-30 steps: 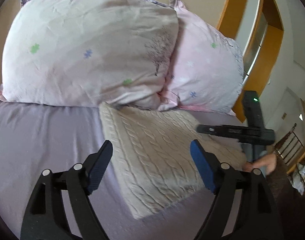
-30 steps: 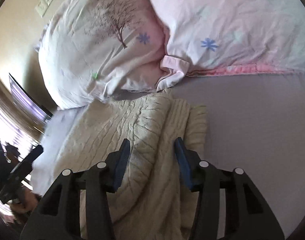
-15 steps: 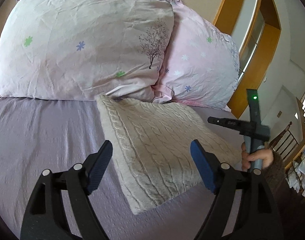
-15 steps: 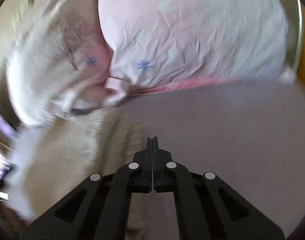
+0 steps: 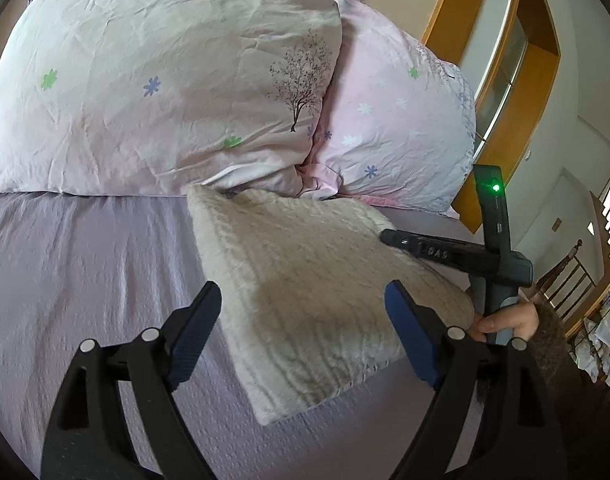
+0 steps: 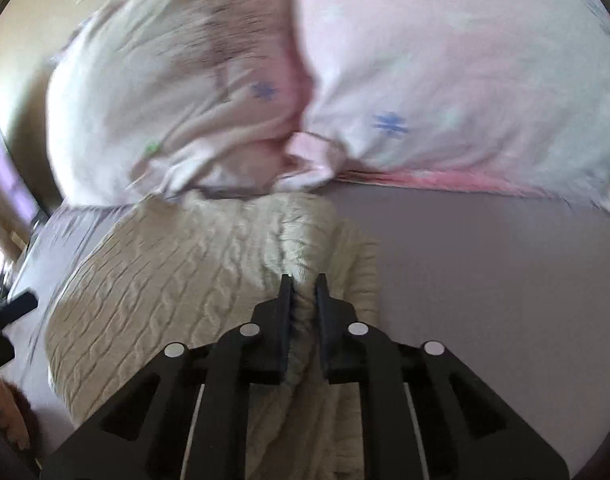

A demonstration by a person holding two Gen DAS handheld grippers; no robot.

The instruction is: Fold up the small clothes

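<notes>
Nearest the right wrist camera, the right hand-held gripper has its black fingers pinched on a raised ridge of the cream cable-knit sweater, a narrow strip of knit showing between them. That grip sits along the garment's right edge, probably so the person can lift or drag that side and square up the fold. In the left wrist view the left hand-held gripper hovers just above the sweater's near edge with its blue-padded fingers spread wide and nothing between them; it looks placed to take the near corner or to steady the cloth while the other side is pulled.

The sweater lies on the lilac bed sheet, already folded into a thick, roughly rectangular pad with a fairly crisp left edge. Its cable pattern runs in ribs across the top, and the right side bunches where the fingers gather it. The fabric looks soft and bulky, so it should hold a fold but may spring open.

Its far edge touches the two pale pink floral pillows propped at the head of the bed. Beyond the right one stands a yellow wooden frame.
</notes>
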